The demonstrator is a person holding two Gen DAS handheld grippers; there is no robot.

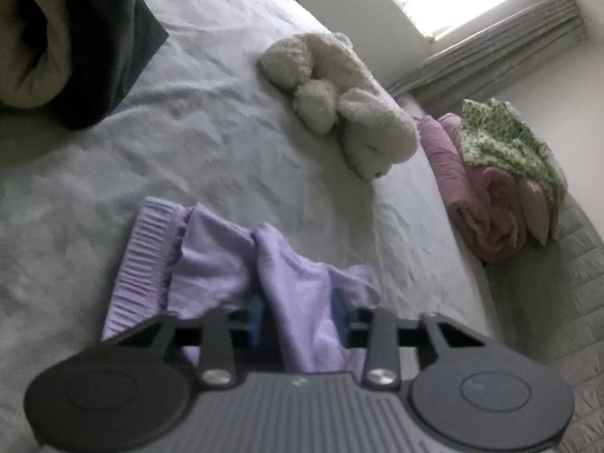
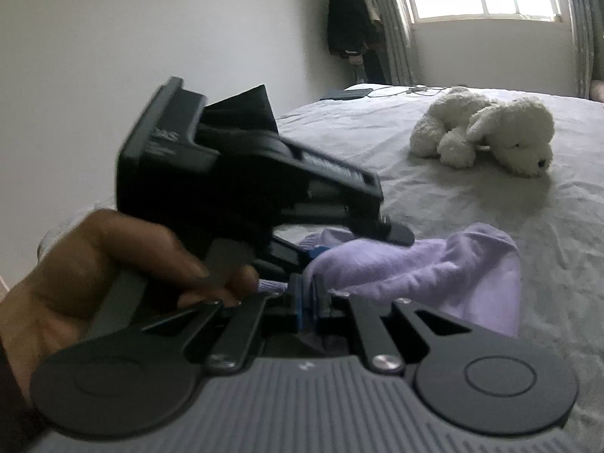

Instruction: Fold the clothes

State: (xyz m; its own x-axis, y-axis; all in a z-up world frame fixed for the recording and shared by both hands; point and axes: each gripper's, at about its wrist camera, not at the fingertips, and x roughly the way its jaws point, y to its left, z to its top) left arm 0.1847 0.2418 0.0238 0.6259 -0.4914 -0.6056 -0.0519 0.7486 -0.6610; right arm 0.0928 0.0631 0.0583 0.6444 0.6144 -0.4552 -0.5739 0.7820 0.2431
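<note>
A lilac garment with a ribbed elastic band lies bunched on the pale bed sheet. In the left wrist view a fold of it runs up between the blue pads of my left gripper, which stand well apart, open. The right wrist view shows the same lilac garment heaped just ahead. My right gripper has its pads pressed close together on an edge of it. The left gripper, held by a hand, comes in from the left, its tips over the cloth.
A white plush dog lies farther up the bed. Rolled pink towels under a green patterned cloth sit past the bed's right edge. A dark pillow with a cream blanket lies at the far left. A dark coat hangs near the window.
</note>
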